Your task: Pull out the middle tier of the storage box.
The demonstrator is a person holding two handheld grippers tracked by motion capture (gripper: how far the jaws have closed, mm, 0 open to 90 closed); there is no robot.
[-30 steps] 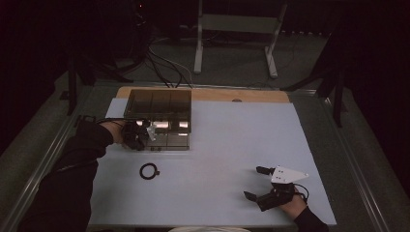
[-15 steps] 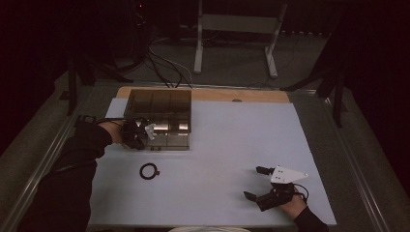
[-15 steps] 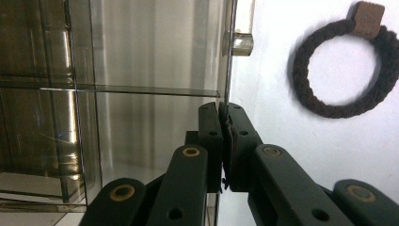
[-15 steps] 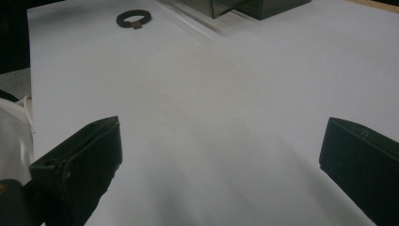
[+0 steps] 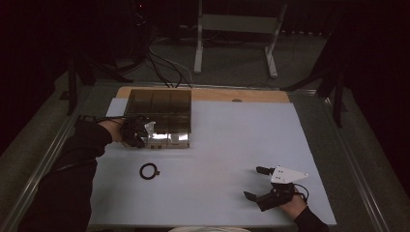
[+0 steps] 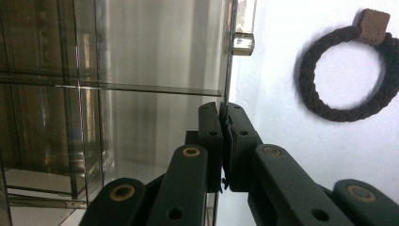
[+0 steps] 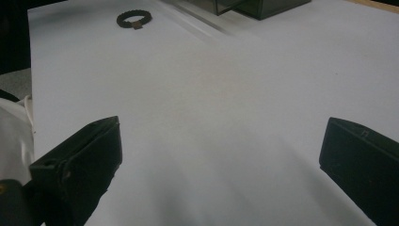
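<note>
1. Left gripper (image 6: 225,141) has its jaws pinched tight on the thin front edge of the clear compartment box (image 5: 159,104).
2. The braided hair tie (image 5: 149,171) lies just in front of that box, nearer the left hand.
3. Right gripper (image 5: 257,183) rests well apart, jaws wide and empty.

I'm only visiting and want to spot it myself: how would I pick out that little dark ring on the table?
Start at the white table and find the clear compartment box at its far left, whose edge the left tongs pinch. Just nearer the person lies the braided ring, flat and alone. It is the one small dark loop, with a brown tag.
</note>
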